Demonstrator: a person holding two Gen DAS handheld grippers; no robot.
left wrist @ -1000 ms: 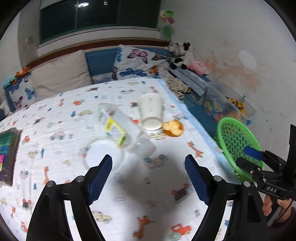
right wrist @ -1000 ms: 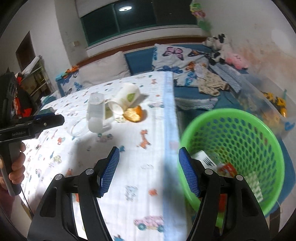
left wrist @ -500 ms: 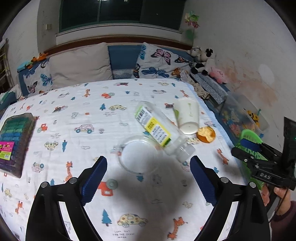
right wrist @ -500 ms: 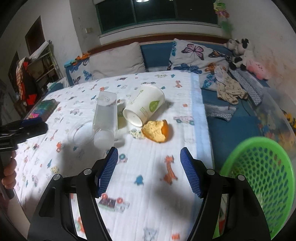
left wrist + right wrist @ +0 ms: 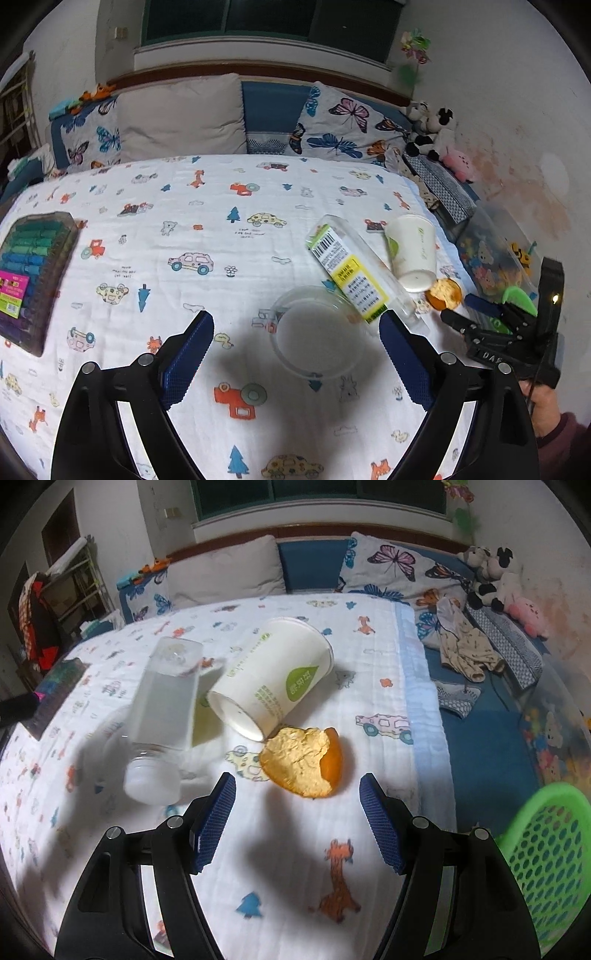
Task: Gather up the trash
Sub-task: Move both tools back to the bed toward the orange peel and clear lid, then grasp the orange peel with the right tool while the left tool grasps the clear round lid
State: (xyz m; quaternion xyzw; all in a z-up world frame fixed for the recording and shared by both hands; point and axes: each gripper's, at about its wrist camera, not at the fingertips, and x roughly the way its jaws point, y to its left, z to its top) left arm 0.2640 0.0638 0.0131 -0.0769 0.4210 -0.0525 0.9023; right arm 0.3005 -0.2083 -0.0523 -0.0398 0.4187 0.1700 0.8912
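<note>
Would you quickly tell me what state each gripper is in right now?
Left gripper: open, holding nothing, above the clear lid.
Right gripper: open, holding nothing, facing the orange peel.

- The left gripper (image 5: 295,354) is wide open over the bed sheet (image 5: 207,236), with its 2 blue fingers (image 5: 192,350) far apart.
- A clear round lid (image 5: 314,338) lies flat between them.
- A clear bottle (image 5: 351,269) with a yellow label lies on its side, its lower end over the lid's far edge.
- A white paper cup (image 5: 412,251) lies tipped over just right of the bottle.
- An orange peel (image 5: 445,293) sits by the cup.
- The right gripper (image 5: 476,314) is at the right edge, with a bit of green basket (image 5: 517,297) behind it.
- A box of colored pens (image 5: 26,273) lies far left.
</note>
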